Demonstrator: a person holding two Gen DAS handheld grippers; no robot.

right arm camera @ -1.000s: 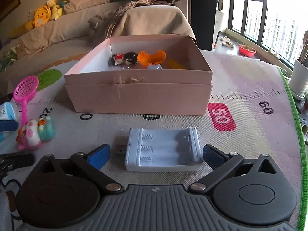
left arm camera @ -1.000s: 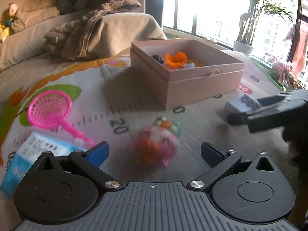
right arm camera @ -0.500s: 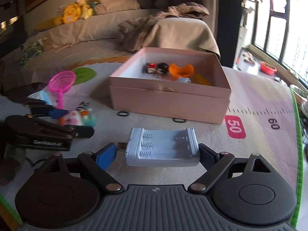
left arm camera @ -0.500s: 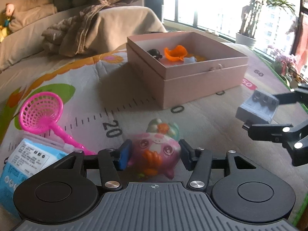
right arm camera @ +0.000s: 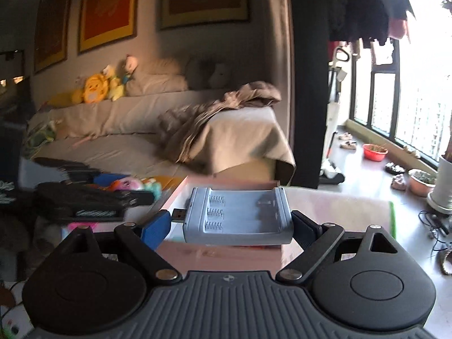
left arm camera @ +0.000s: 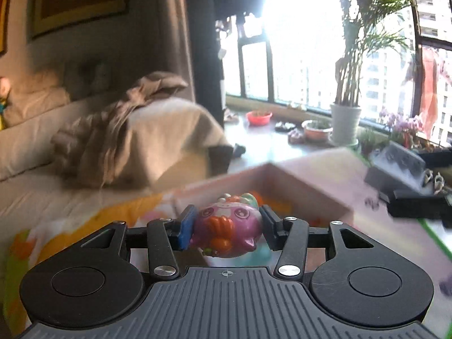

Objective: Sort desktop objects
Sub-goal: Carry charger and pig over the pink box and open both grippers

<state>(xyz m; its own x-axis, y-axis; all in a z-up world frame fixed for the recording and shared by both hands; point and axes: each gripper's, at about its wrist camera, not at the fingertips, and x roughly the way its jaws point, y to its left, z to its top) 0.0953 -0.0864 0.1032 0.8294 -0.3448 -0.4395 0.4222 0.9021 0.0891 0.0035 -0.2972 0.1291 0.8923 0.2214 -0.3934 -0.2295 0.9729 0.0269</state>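
Observation:
My left gripper (left arm camera: 226, 227) is shut on a pink fish toy (left arm camera: 226, 231) with orange fins and holds it in the air in front of the open pink box (left arm camera: 310, 186). My right gripper (right arm camera: 231, 224) is shut on a grey battery charger (right arm camera: 237, 217) with a USB plug at its left end, held above the near wall of the pink box (right arm camera: 226, 250). The charger also shows at the right of the left wrist view (left arm camera: 401, 163). The fish toy and left gripper show at the left of the right wrist view (right arm camera: 130, 185).
A colourful mat (left arm camera: 70, 226) covers the table. A beige sofa (right arm camera: 141, 130) with a crumpled blanket (right arm camera: 220, 124) stands behind. Potted plants (left arm camera: 344, 124) and bowls stand by the window on the right.
Both grippers have risen from the mat with their objects and moved toward the pink box. The left closed on the fish toy, the right on the charger.

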